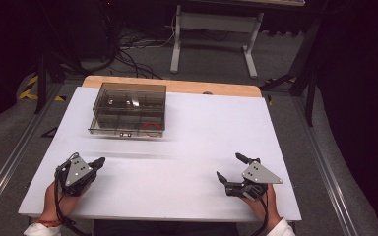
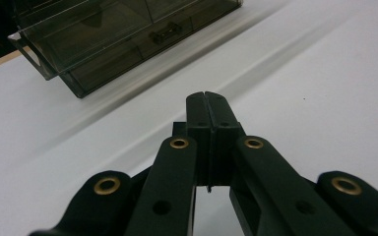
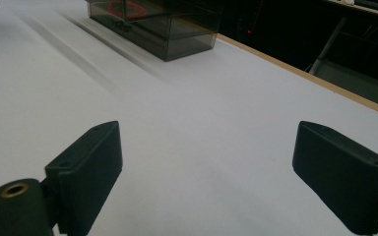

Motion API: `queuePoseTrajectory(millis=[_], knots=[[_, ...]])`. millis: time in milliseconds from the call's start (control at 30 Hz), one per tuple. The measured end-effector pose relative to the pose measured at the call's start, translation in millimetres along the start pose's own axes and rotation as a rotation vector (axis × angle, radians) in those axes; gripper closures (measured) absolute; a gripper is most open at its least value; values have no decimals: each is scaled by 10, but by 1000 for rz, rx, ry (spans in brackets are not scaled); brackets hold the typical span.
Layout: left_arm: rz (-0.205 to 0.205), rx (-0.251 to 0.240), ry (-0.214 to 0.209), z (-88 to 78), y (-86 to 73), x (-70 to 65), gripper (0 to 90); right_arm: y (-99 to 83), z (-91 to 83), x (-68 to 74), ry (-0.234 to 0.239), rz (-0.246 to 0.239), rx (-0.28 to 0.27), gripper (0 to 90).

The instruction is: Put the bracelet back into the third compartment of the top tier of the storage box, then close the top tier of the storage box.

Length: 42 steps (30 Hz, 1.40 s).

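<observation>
Item: left hand-held gripper, at the near left corner of the white table, carried in the left hand. Jaws pressed flat together, tips meeting in the left gripper view, nothing between them. Grey three-cornered plate on top, cable trailing back along the wrist. Red band at that wrist.

Item: right hand-held gripper, at the near right corner of the same table, carried in the right hand. Jaws spread wide, one to each side in the right gripper view, bare table surface between them, nothing held. Grey plate on top, cable running back past the sleeve.

Item: smoky transparent compartment box, resting on the table well ahead of both grippers, toward the far edge; straight ahead and slightly right of the left gripper, ahead and far to the left of the right gripper. Well apart from both. Divided inside by partitions. Seen in the left gripper view at upper left; in the right gripper view at top centre.

Item: red ring, inside the near right compartment of the box, lying flat. Also seen through the box wall in the right gripper view.

Item: small dark label or latch on the near wall of the box, detail too small to read.
</observation>
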<state>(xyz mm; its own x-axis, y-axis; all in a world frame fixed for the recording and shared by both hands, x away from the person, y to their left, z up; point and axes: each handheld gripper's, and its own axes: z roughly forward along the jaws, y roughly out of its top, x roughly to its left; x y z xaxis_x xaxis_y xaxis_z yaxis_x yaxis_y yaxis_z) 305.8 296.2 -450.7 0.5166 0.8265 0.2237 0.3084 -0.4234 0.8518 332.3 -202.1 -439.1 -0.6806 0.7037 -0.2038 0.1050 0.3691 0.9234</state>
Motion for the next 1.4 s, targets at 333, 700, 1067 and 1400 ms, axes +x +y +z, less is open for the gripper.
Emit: queuePoseTrajectory(millis=[333, 700, 1067, 1400], knots=[[6, -5, 3, 47, 44, -6, 896, -18, -9, 17, 3, -9, 4, 127], [43, -7, 17, 165, 107, -55, 896, -43, 10, -10, -11, -12, 19, 138], [30, -24, 41, 227, 209, 30, 896, -33, 7, 21, -4, -23, 17, 137], [26, -42, 71, 343, 333, 133, 896, -36, 1, 9, -6, -18, 18, 138]])
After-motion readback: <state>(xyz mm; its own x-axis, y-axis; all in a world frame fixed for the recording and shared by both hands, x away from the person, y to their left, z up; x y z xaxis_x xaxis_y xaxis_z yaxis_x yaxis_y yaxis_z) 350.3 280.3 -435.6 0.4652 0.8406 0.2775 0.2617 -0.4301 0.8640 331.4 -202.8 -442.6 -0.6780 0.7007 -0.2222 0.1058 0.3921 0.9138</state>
